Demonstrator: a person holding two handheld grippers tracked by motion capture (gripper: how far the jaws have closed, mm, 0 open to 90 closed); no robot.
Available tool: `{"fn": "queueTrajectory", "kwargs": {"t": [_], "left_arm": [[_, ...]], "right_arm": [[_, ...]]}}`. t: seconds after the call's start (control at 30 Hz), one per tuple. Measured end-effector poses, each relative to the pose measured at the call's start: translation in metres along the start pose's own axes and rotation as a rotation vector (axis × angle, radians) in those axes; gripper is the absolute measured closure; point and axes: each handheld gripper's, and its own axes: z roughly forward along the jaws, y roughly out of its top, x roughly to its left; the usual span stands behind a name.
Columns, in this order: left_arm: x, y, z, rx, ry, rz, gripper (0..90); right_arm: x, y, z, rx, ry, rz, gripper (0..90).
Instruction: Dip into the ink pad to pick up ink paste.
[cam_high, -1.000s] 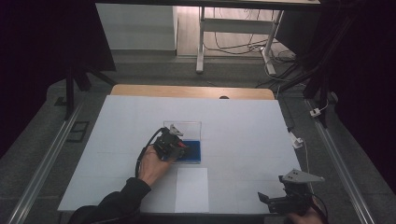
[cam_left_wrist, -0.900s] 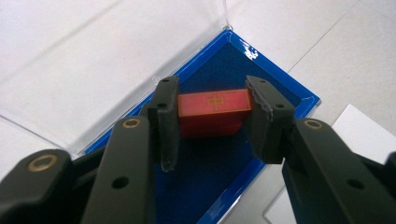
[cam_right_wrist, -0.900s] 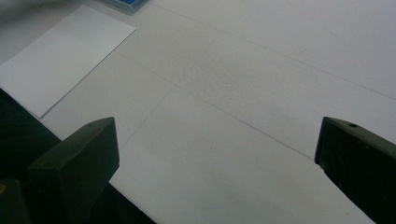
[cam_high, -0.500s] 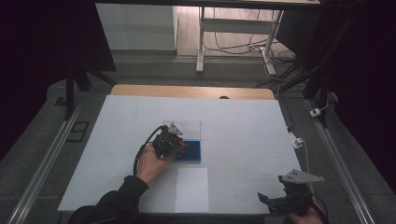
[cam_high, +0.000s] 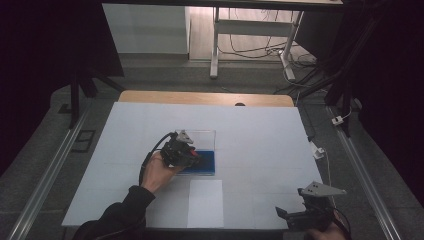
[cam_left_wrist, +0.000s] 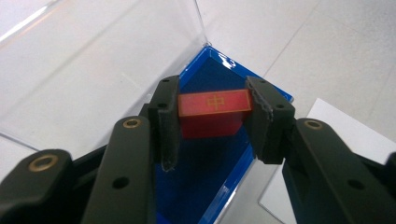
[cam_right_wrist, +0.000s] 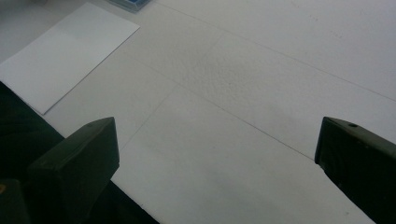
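Observation:
My left gripper is shut on a small red block with a gold mark on its face. The block hangs just above the blue-lined base of a shallow box, whose clear lid stands open behind it. In the high view the left gripper sits over the blue box at the table's middle, with the clear lid behind. My right gripper stays at the table's front right edge; its jaws are open wide with nothing between them.
A white sheet of paper lies in front of the box near the table's front edge, and it also shows at the upper left of the right gripper view as the sheet. A white mat covers the table. Metal rails run along both sides.

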Motion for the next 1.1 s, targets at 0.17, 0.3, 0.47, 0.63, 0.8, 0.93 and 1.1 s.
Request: {"fn": "queueTrajectory", "kwargs": {"t": [0.17,0.3,0.47,0.63,0.8,0.93,1.1], "left_arm": [[0.000,-0.001,0.002,0.028,0.024,0.026,58.2],[0.003,-0.005,0.005,0.045,0.029,0.011,58.2],[0.006,-0.009,0.009,0.068,0.031,-0.008,58.2],[0.005,-0.010,0.009,0.070,0.041,-0.024,58.4],[0.003,-0.012,0.010,0.064,0.055,-0.023,58.6],[-0.002,-0.013,0.011,0.058,0.078,-0.021,58.8],[-0.011,-0.013,0.012,0.055,0.132,-0.002,58.9]], "right_arm": [[0.000,0.000,0.000,-0.002,0.002,-0.002,0.3],[0.000,0.000,0.000,-0.002,0.004,-0.003,0.2],[0.000,0.000,0.000,-0.001,0.003,-0.007,0.3],[0.000,0.000,0.000,0.000,0.004,-0.008,0.2],[0.001,0.000,0.000,0.002,0.003,-0.010,0.2],[0.001,0.000,0.000,0.007,0.005,-0.011,0.2],[0.001,0.000,0.001,0.010,0.005,-0.014,0.3]]}}
